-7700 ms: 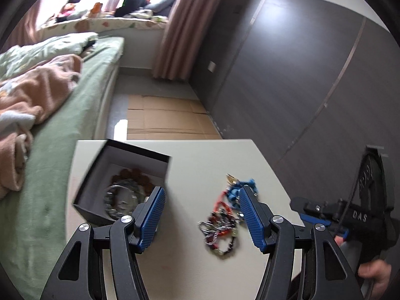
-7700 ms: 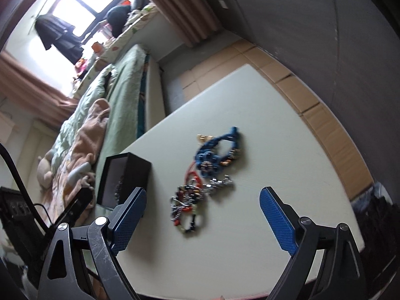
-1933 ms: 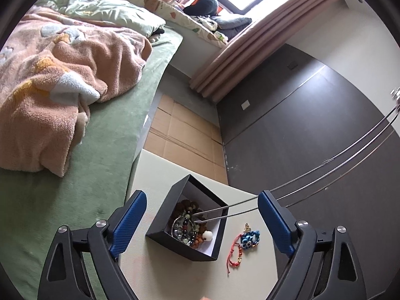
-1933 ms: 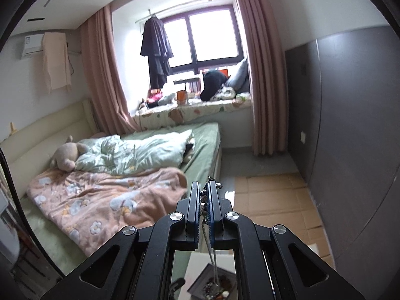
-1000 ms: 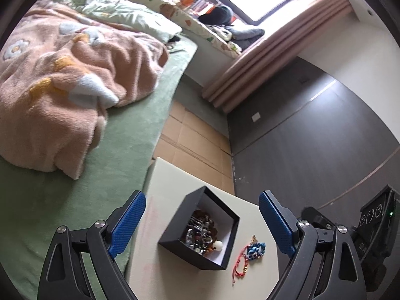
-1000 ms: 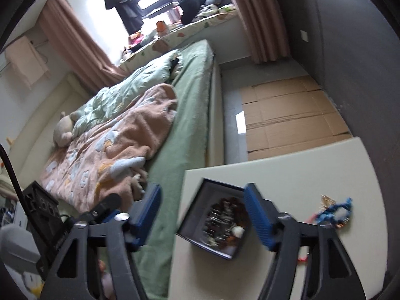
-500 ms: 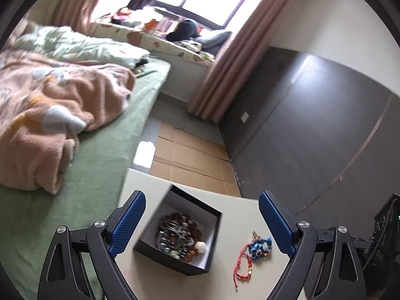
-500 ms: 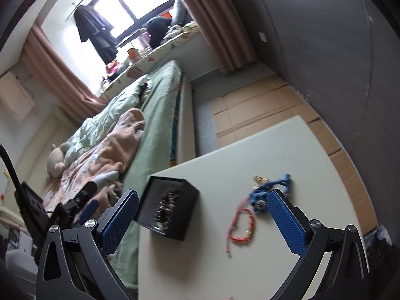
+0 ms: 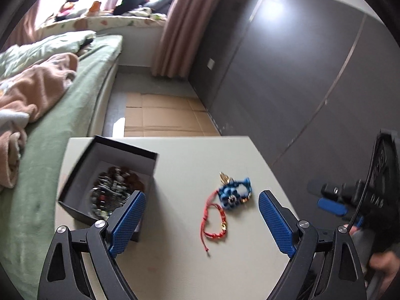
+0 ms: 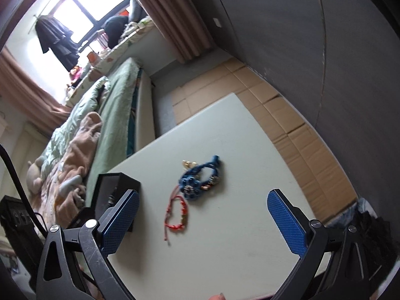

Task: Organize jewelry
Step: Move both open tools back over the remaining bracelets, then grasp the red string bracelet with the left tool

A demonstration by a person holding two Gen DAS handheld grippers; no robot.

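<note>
Both tools wide apart, holding nothing.
The left gripper (image 9: 201, 221) and right gripper (image 10: 202, 221) hang over the red string bracelet (image 9: 214, 222) at mid-frame, not touching it.

Dark grey wall panels (image 9: 287, 57), cardboard-covered floor (image 9: 162, 117), green bed (image 9: 62, 115), pink curtain (image 9: 175, 25), bright, perhaps overexposed window (image 10: 82, 12).

Red bracelet (image 9: 214, 222) beside blue bracelet (image 9: 233, 195); black box (image 9: 110, 182) holds jewelry.
</note>
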